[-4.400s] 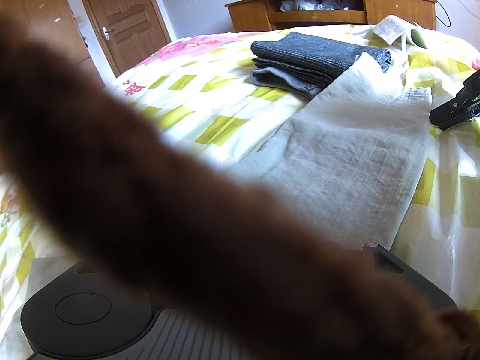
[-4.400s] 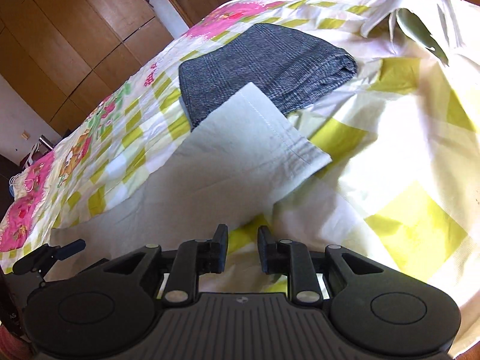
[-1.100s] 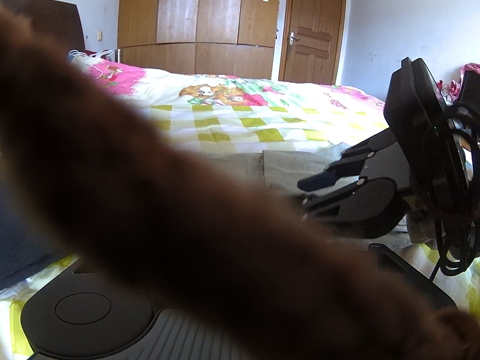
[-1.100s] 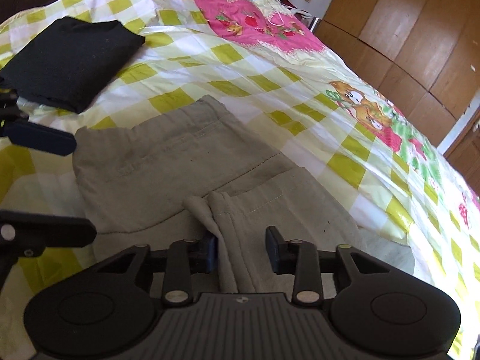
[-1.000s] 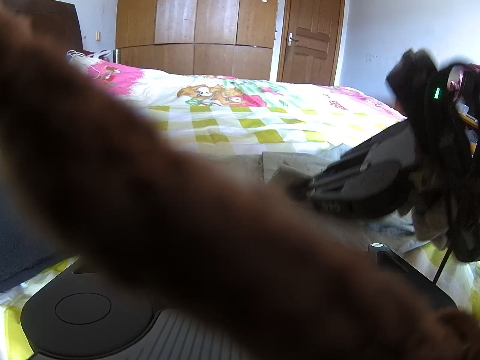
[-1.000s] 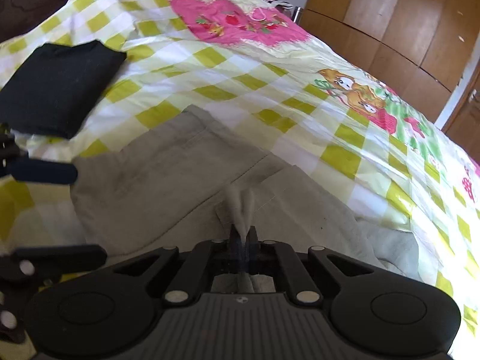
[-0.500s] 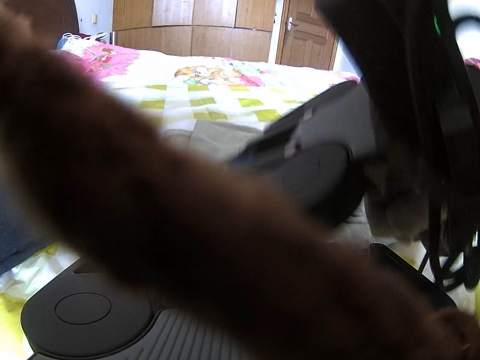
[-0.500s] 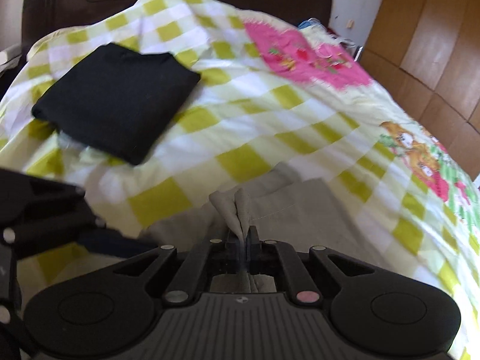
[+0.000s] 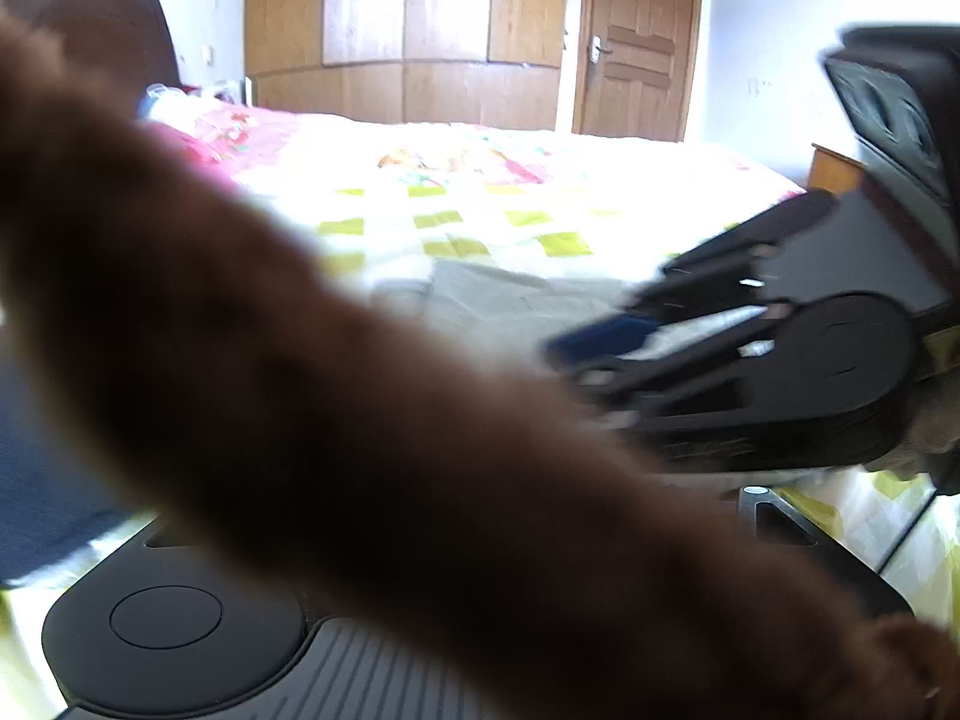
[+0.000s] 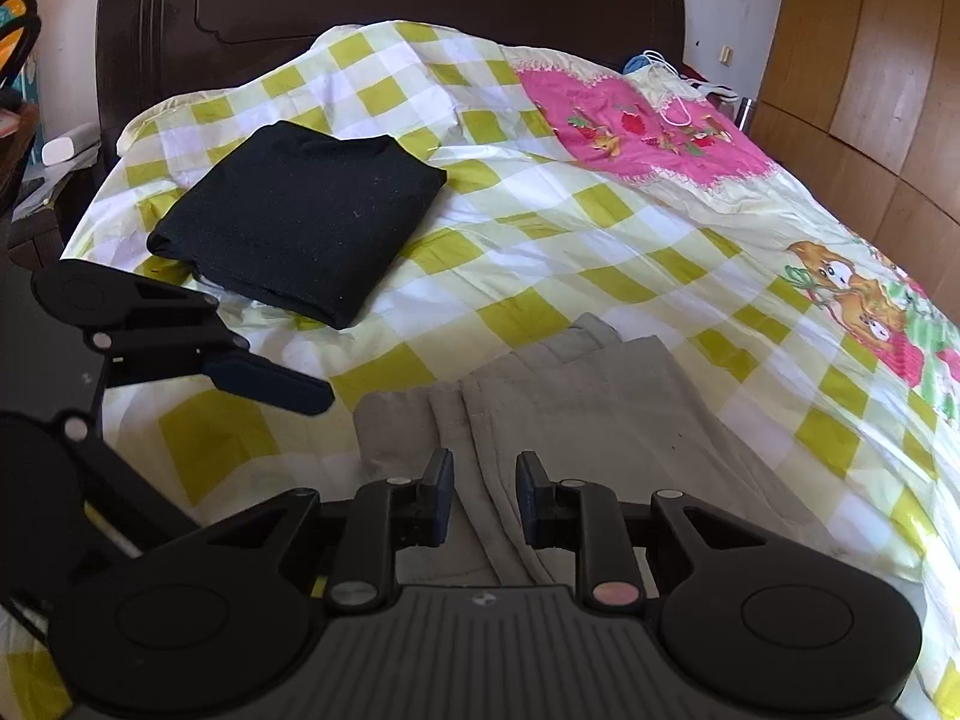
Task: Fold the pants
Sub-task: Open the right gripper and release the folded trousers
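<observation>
Both jaws of the right hand-held gripper have released the pants.

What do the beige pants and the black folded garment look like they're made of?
The pants: probably woven cotton or linen, matte, with visible stitched seams and soft creases. The black garment: likely a fine knit, matte with faint lint specks; the exact fibre can't be told.

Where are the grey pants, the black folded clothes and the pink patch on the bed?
grey pants [image 10: 600, 420]: right wrist view, flat upper layer.
black folded clothes [image 10: 300, 216]: right wrist view, middle of top.
pink patch [image 10: 636, 126]: right wrist view, middle of patch.
</observation>
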`<action>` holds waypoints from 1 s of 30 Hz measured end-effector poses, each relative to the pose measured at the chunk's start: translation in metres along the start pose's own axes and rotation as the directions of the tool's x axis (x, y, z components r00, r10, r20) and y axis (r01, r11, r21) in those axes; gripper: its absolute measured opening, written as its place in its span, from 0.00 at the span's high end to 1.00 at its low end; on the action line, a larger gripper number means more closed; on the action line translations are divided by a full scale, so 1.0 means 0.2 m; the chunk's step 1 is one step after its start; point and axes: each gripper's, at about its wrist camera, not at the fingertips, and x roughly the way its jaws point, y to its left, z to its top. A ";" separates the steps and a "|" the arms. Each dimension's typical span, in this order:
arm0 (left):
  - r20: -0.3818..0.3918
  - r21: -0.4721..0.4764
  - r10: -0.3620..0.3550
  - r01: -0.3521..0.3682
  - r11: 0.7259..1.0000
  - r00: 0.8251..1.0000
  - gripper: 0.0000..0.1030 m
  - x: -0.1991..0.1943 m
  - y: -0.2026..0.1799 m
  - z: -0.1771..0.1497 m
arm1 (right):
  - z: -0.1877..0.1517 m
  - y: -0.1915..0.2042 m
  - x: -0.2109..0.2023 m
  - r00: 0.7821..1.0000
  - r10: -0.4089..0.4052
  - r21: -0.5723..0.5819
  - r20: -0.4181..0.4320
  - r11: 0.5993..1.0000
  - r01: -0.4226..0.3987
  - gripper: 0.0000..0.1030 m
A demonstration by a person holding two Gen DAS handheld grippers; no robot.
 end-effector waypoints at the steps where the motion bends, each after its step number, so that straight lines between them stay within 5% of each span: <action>1: 0.005 -0.001 -0.002 0.002 1.000 1.000 0.28 -0.01 0.01 0.01 | -0.01 -0.03 -0.03 1.000 -0.015 0.032 0.002 0.999 0.015 0.63; 4: 0.032 -0.012 -0.021 0.021 1.000 0.999 0.27 -0.01 0.01 0.07 | -0.07 -0.15 -0.15 0.994 -0.105 0.127 -0.005 0.986 0.105 0.60; 7: 0.043 -0.009 -0.049 0.050 0.999 0.998 0.27 0.05 -0.04 0.13 | -0.19 -0.31 -0.29 0.967 -0.248 0.263 -0.051 0.931 0.253 0.56; 11: 0.058 0.041 -0.091 0.089 0.995 0.994 0.27 0.16 -0.17 0.20 | -0.41 -0.57 -0.46 0.896 -0.407 0.442 -0.179 0.780 0.442 0.51; 14: 0.047 0.064 -0.111 0.108 0.992 0.993 0.27 0.26 -0.25 0.24 | -0.58 -0.72 -0.56 0.853 -0.454 0.546 -0.258 0.660 0.516 0.51; 19: -0.076 0.120 -0.083 0.092 0.989 0.994 0.27 0.47 -0.36 0.22 | -0.83 -0.86 -0.64 0.892 -0.337 0.727 -0.302 0.524 0.444 0.51; 23: -0.148 0.149 -0.048 0.070 0.986 0.988 0.27 0.51 -0.40 0.17 | -0.96 -0.91 -0.65 0.960 -0.190 0.845 -0.207 0.459 0.273 0.49; 27: -0.169 0.158 -0.044 0.071 0.985 0.985 0.27 0.50 -0.46 0.18 | -1.04 -0.96 -0.60 0.981 -0.137 0.895 -0.135 0.408 0.180 0.47; 29: -0.172 0.197 -0.026 0.060 0.979 0.985 0.27 0.51 -0.51 0.17 | -1.07 -1.00 -0.60 0.989 -0.119 0.930 -0.086 0.348 0.123 0.55; 30: -0.175 0.211 -0.020 0.058 0.976 0.984 0.27 0.51 -0.53 0.17 | -1.07 -1.01 -0.61 0.992 -0.115 0.934 -0.061 0.342 0.097 0.74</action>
